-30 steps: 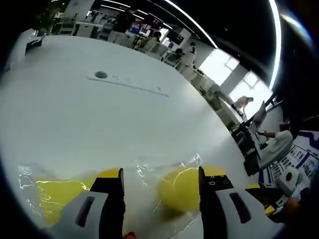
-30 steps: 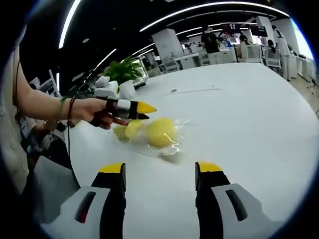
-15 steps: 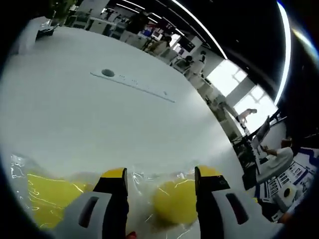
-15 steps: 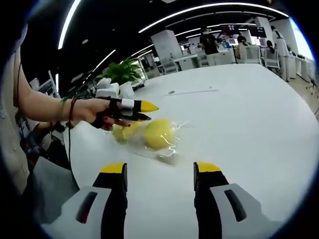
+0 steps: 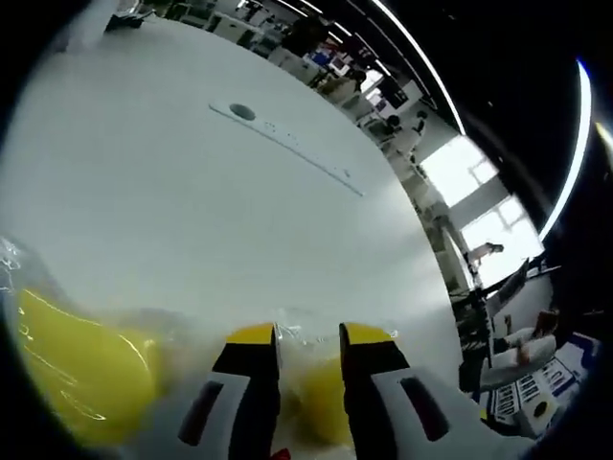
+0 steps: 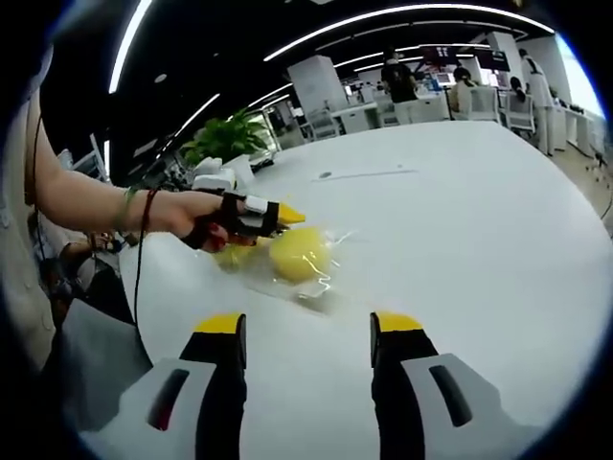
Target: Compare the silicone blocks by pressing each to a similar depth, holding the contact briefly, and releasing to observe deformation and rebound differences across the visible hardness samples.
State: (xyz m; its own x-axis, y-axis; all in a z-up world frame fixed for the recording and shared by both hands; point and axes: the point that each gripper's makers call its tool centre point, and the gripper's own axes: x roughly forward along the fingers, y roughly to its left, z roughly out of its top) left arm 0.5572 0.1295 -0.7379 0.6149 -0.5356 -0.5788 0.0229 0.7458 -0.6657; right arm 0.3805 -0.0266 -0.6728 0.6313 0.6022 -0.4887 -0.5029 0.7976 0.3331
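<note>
Silicone blocks: rounded yellow lumps inside a crinkled clear plastic bag, lying on the white table, left of centre in the right gripper view. In the left gripper view 1 lump bulges at lower left, another sits low between the jaws.

Left gripper: jaws narrow, yellow tips pinched into the bag; 0.5 s ago they stood wide apart. Seen from the right gripper view, held by a hand, its tips now overlap the blocks rather than standing above them.

Right gripper: jaws wide, gripping nothing, low in frame, well short of the bag.
</note>
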